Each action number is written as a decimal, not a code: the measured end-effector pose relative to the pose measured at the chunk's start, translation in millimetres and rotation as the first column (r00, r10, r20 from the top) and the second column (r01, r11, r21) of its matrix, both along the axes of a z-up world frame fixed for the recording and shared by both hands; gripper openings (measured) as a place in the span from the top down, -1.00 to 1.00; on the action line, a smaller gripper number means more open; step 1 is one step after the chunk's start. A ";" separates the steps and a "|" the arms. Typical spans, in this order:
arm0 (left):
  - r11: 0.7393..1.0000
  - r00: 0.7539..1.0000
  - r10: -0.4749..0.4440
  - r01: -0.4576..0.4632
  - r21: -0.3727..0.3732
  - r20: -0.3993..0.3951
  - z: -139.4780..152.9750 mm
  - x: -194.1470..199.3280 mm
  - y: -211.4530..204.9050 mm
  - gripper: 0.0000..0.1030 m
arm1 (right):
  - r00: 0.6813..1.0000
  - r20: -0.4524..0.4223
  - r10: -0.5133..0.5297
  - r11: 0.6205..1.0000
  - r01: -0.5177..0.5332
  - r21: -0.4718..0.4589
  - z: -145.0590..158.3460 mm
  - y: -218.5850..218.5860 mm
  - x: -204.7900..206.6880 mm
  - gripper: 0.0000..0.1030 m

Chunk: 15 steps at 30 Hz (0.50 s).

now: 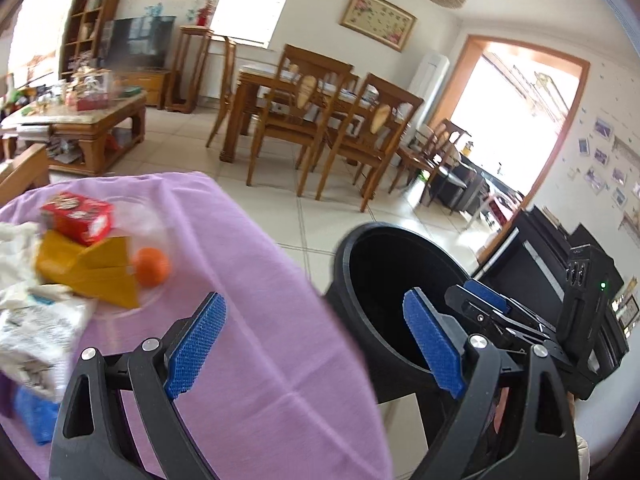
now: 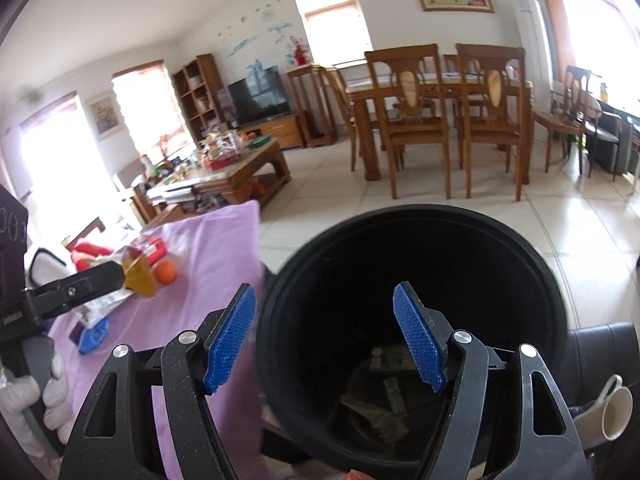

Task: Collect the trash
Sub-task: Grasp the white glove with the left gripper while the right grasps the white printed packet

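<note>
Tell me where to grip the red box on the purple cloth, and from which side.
Grip the red box across its two long side faces, coming down from above. It lies on top of the pile, tilted on the yellow cardboard, so its upper faces are free. The orange and the white wrappers crowd the lower sides. The left gripper is open and nearest.

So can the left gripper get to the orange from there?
Probably yes. The left gripper is open with nothing between its pads, and only bare purple cloth lies between it and the orange, though the yellow wrapper touches the orange.
</note>
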<state>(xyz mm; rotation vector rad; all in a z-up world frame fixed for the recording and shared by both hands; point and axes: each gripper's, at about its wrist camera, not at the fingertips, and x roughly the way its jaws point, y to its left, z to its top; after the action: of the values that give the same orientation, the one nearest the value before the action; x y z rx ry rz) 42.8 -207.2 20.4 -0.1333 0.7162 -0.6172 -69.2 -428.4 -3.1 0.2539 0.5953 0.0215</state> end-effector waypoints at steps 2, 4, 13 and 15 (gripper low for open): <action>0.999 0.999 0.041 -0.041 -0.012 0.001 3.1 1.6 25.9 -0.74 | 0.999 -0.001 0.042 0.999 -0.042 -0.003 5.9 21.8 10.4 -0.38; 0.996 0.996 0.087 -0.087 -0.033 -0.004 6.5 6.4 57.5 -0.74 | 0.996 -0.004 0.094 0.996 -0.094 0.001 8.0 47.4 20.4 -0.38; 0.932 0.931 0.358 -0.361 -0.033 -0.072 -5.3 49.2 193.6 -0.74 | 0.919 -0.037 0.393 0.919 -0.394 -0.027 7.9 193.6 65.4 -0.38; 0.925 0.921 0.377 -0.380 -0.011 -0.096 -13.7 62.1 208.3 -0.74 | 0.890 -0.048 0.453 0.888 -0.456 -0.057 5.8 228.3 72.7 -0.38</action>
<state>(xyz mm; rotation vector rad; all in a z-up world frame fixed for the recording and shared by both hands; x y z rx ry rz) 104.9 1.1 6.8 -0.3220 0.7464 -0.2504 3.5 -200.1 2.7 0.0439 0.6775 0.4530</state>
